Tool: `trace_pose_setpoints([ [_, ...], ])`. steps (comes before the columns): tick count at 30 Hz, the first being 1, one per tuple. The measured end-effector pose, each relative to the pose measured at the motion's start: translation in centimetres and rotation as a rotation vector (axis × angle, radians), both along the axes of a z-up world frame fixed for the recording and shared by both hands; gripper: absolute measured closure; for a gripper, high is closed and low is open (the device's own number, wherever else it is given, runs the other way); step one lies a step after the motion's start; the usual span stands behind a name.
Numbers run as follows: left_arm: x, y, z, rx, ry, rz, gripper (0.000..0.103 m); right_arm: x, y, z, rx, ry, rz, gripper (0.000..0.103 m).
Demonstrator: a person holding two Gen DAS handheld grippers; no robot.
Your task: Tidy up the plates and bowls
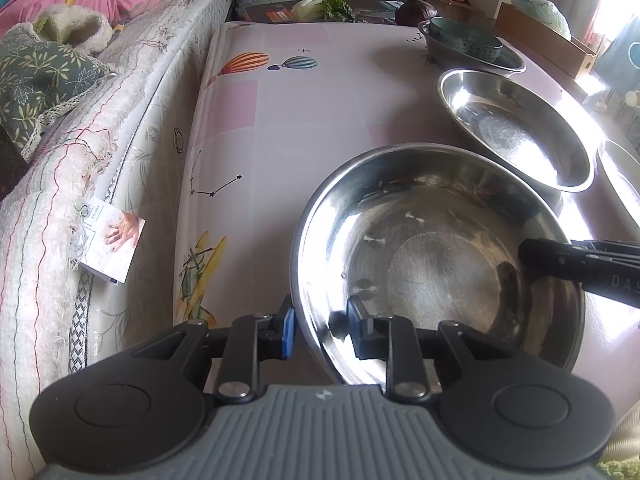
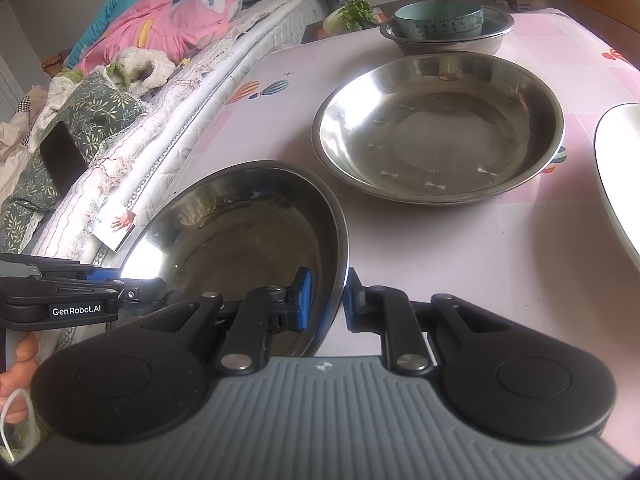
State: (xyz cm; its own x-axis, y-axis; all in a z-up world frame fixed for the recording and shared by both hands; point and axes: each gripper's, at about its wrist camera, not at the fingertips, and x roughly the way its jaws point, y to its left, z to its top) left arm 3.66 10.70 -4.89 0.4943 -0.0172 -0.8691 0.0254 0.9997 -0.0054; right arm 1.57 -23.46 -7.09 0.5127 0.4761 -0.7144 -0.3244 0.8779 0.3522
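Two grippers hold one shiny steel bowl near the table's front edge, by the bed. Left gripper has the bowl's rim btwn its blue pads, one pad outside, one inside. Right gripper pinches the other side of the rim tight, fingers nearly closed. A 2nd steel bowl sits just behind it. Further back, a blue-green bowl sits inside a 3rd steel bowl. White plate at the right edge.
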Motion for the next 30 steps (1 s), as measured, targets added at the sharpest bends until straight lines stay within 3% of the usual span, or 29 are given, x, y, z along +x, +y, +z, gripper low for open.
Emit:
trace_pose_setpoints([
  [30, -0.40, -0.08, 0.37, -0.008, 0.003, 0.004, 0.075, -0.24, -0.48, 0.76, 0.023, -0.006, 0.001, 0.086],
])
